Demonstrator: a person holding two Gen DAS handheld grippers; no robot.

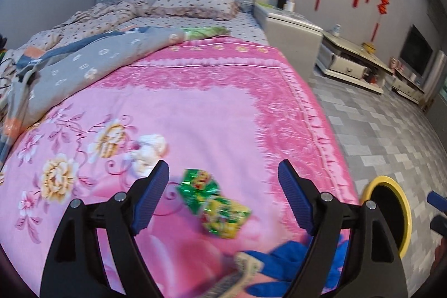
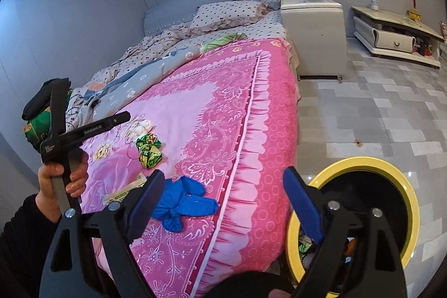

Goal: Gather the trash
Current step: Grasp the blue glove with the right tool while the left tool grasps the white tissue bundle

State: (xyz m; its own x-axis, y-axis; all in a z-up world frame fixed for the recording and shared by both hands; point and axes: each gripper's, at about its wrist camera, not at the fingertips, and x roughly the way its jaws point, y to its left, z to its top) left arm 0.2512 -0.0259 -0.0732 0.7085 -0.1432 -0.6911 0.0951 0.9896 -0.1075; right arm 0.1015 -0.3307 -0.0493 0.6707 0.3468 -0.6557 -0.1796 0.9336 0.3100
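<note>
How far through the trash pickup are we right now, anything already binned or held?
Done: some litter already lies inside the yellow-rimmed bin on the floor beside the bed. In hand: nothing; the left gripper and right gripper both have open, empty jaws. Left on the pink bedspread: green wrappers, a white crumpled tissue, a blue glove and a pale packet.

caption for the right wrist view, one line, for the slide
Open right tongs hover empty over the pink bedspread beside a yellow-rimmed bin; blue glove and green wrappers remain.
</note>
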